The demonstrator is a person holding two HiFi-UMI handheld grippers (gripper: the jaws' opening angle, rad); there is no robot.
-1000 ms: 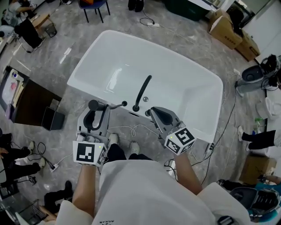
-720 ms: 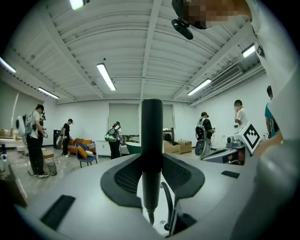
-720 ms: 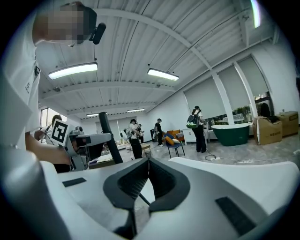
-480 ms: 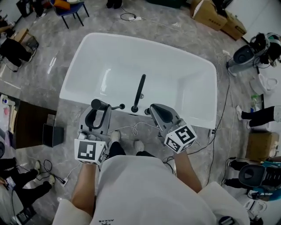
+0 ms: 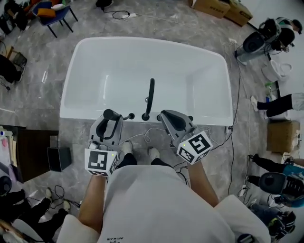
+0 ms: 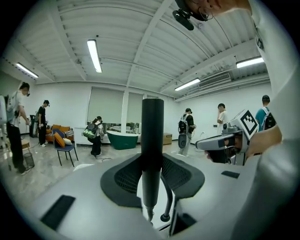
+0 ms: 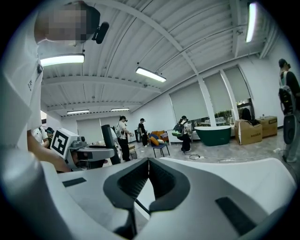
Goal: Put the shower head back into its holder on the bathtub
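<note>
The black shower head (image 5: 109, 114) stands upright between the jaws of my left gripper (image 5: 110, 118), which is shut on its handle (image 6: 152, 140). It hangs just at the near rim of the white bathtub (image 5: 80, 111). A thin hose (image 6: 167, 202) runs down from its lower end. A small black fitting (image 5: 131, 116) sits on the rim just right of the shower head, and the black faucet spout (image 5: 150, 97) arches over the tub beside it. My right gripper (image 5: 167, 115) hovers over the rim right of the faucet, with its jaws (image 7: 148, 161) shut and nothing in them.
A pale hose (image 5: 142, 138) loops on the floor below the rim, near the person's feet. Cardboard boxes (image 5: 223, 8), a blue chair (image 5: 50, 13) and cables lie around the tub on the grey floor. Several people stand far across the room (image 6: 96, 136).
My left gripper has moved down and toward the tub's rim with the shower head held. The right gripper has shifted slightly along the rim. The head view has turned square to the tub.
</note>
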